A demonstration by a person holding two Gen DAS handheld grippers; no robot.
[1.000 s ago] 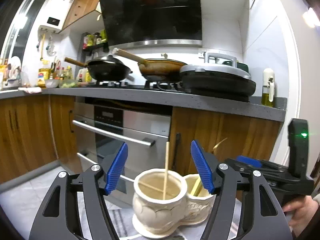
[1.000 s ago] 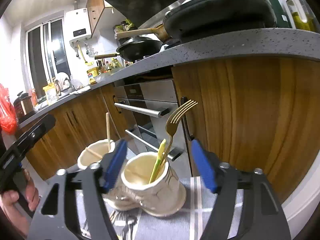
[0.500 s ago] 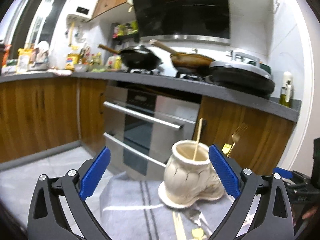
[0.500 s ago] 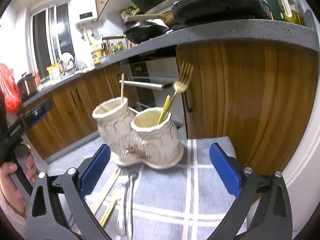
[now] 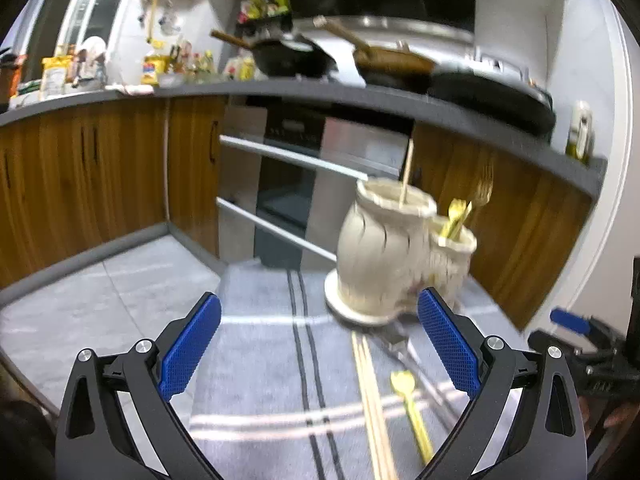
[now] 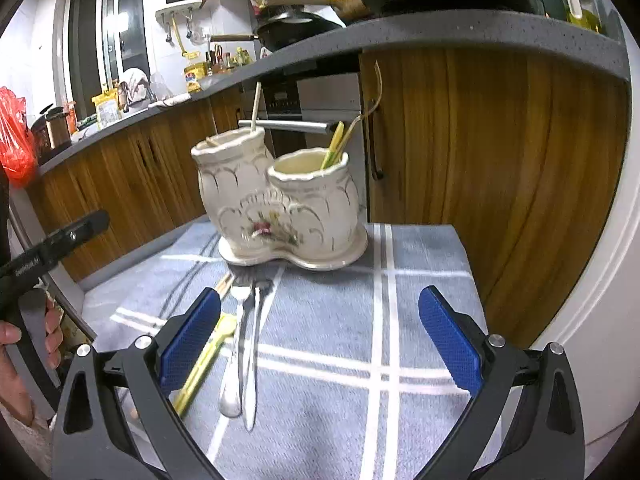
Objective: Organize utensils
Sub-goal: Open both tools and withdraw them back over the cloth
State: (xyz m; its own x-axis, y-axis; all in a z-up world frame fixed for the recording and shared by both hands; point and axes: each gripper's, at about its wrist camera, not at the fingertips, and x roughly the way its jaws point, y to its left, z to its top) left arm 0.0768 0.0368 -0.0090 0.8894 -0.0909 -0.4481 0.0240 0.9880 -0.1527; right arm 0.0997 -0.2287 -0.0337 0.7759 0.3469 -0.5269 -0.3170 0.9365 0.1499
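Note:
A cream ceramic double utensil holder (image 6: 280, 204) stands on a blue-grey checked cloth (image 6: 360, 320); it also shows in the left wrist view (image 5: 384, 252). One cup holds a wooden chopstick (image 6: 255, 106), the other a gold fork (image 6: 370, 104) and a yellow-green utensil (image 6: 333, 144). On the cloth in front lie wooden chopsticks (image 5: 372, 404), a yellow-green spoon (image 5: 412, 408) and silver cutlery (image 6: 244, 352). My left gripper (image 5: 316, 344) is open and empty, back from the holder. My right gripper (image 6: 318, 344) is open and empty above the cloth.
Wooden kitchen cabinets (image 6: 500, 160) and a steel oven (image 5: 296, 184) stand behind the cloth under a dark counter (image 6: 460, 28) with pans. A white wall edge (image 6: 600, 280) runs along the right. Grey tiled floor (image 5: 100, 292) lies to the left.
Both grippers have drawn back from the holder and opened wider. The holder now looks smaller, and the loose utensils on the cloth have come into view.

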